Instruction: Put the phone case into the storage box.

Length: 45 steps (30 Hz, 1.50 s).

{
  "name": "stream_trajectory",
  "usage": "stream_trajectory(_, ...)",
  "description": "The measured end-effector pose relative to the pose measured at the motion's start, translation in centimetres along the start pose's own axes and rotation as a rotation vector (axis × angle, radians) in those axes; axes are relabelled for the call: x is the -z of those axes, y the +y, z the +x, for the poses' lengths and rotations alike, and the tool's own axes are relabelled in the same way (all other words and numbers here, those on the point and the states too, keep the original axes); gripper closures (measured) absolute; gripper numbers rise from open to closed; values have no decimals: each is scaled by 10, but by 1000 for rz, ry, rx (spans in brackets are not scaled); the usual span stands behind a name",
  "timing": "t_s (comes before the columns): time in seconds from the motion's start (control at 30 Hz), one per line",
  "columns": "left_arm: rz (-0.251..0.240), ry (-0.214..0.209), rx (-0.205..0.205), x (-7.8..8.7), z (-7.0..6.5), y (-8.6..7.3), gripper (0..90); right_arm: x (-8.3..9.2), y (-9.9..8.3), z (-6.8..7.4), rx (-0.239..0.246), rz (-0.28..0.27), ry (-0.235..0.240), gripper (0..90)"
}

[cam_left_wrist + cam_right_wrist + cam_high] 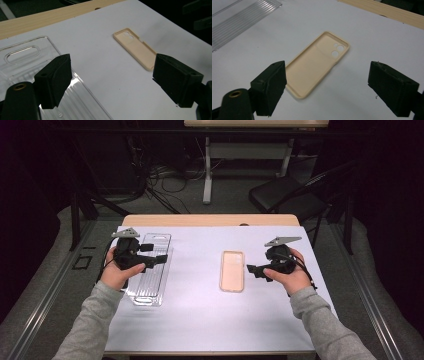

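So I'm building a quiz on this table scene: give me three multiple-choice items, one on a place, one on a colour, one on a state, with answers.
1. Where does the phone case lie relative to the clear plastic package?
A. on top of it
B. apart from it, nearer the right gripper
C. under it

2. What colour is the phone case?
A. beige
B. blue
C. black

3. How does the left gripper stand?
A. shut on the case
B. shut on the package
C. open, holding nothing

Answers: 1 B, white mat shows between them in the high view. 2 A, both gripper views show it beige. 3 C, its jaws stand wide apart with nothing between.
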<state>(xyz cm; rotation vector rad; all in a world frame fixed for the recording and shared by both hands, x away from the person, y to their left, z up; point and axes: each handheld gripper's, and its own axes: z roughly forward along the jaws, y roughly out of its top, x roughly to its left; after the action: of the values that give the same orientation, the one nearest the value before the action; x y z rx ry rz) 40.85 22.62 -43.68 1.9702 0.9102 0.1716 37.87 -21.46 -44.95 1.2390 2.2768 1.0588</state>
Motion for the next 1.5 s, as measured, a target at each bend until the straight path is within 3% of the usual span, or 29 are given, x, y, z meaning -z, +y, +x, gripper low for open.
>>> stream_trajectory(0.07,-10,23,-7,-2,0,4,209,-5,7,-2,-14,14,-34,147)
stream_trajectory(0.13,3,30,-10,-4,1,9,209,-7,9,-3,-26,25,-35,147)
stream_trajectory(0.3,-10,41,-8,-12,3,17,239,-17,18,-4,-41,48,9,147)
stream_trajectory(0.4,-25,64,-8,-14,3,21,250,-23,24,-4,-45,73,0,148)
stream_trajectory(0.6,-65,56,6,-8,4,22,281,-32,31,-4,-69,100,-4,170)
stream_trajectory(0.77,-66,63,-25,-2,0,20,327,-40,34,-3,-47,125,-14,237)
stream_trajectory(0.9,-81,66,-12,1,-1,19,345,-47,37,-1,-45,146,-16,266)
stream_trajectory(1.07,-43,92,-35,-5,0,13,370,-58,37,0,-12,174,-43,334)
stream_trajectory(1.17,-25,94,-59,-8,1,10,392,-66,36,-3,-34,207,-42,386)
stream_trajectory(1.27,-37,92,-55,-7,0,8,416,-74,34,-6,-49,241,-33,435)
stream_trajectory(1.43,-56,57,-65,-7,-4,6,440,-82,35,-6,1,274,-21,472)
stream_trajectory(1.5,-60,53,-67,-6,-6,6,440,-88,37,0,56,274,12,485)
